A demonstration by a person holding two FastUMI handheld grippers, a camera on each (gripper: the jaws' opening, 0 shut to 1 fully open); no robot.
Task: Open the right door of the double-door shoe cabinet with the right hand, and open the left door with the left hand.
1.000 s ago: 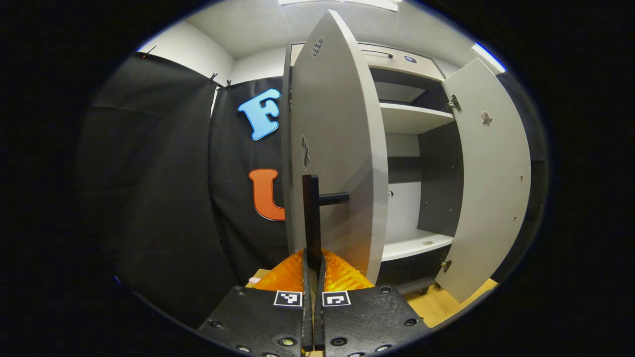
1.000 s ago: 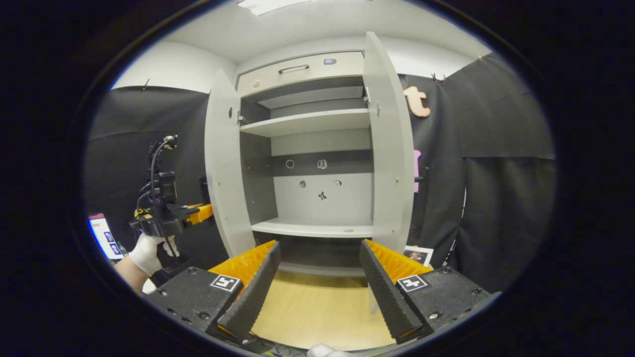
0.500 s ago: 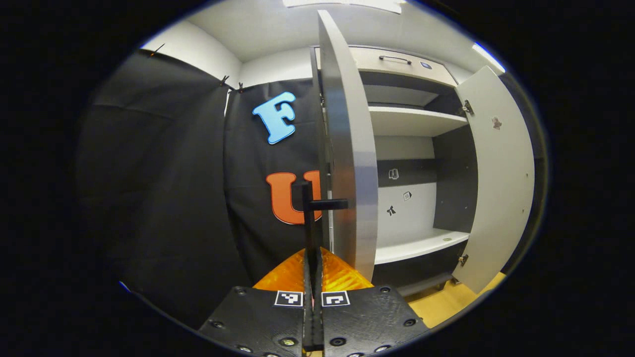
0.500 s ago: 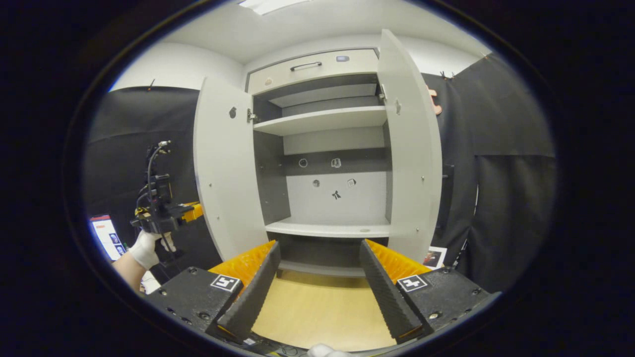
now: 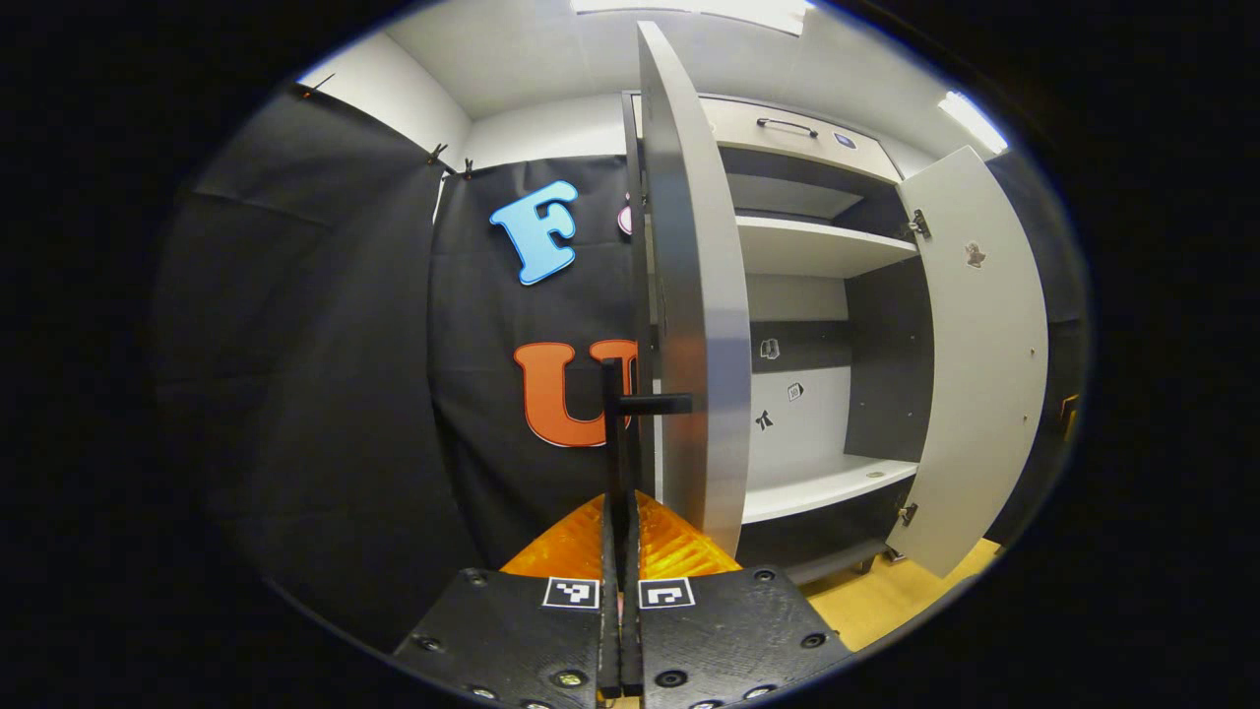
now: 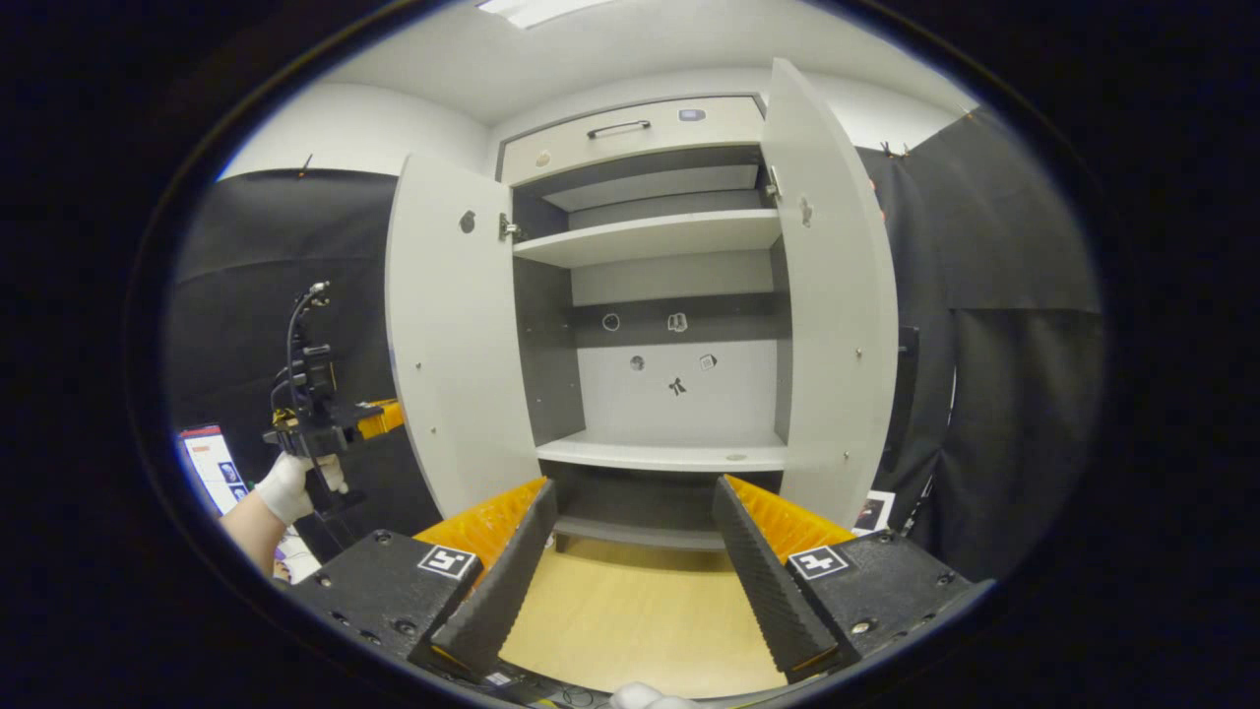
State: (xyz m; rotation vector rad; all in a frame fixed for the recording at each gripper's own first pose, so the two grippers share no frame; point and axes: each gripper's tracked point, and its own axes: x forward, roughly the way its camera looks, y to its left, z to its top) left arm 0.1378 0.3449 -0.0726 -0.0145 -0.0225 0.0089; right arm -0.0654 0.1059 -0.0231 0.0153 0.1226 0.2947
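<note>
The grey shoe cabinet [image 6: 669, 231] stands with both doors swung out. In the left gripper view the left door [image 5: 694, 295] is seen nearly edge-on. Its black bar handle [image 5: 618, 414] runs down between the fingers of my left gripper [image 5: 620, 512], which is shut on it. The right door [image 5: 984, 364] hangs wide open beyond. In the right gripper view my right gripper [image 6: 635, 581] stands open and holds nothing, back from the cabinet and facing its middle. The left door [image 6: 448, 335] and right door [image 6: 837, 315] flank bare shelves. A gloved hand holds the left gripper [image 6: 320, 423] beside the left door.
A drawer with a handle [image 6: 620, 128] tops the cabinet. The lower shelf [image 6: 669, 455] has small stickers on the back panel above it. Light wood floor [image 6: 630, 620] lies in front. Black cloth walls close in on both sides.
The left door has swung further out with my left gripper on its handle, from showing its face to nearly edge-on. The right gripper has stayed open, with its view shifting slightly.
</note>
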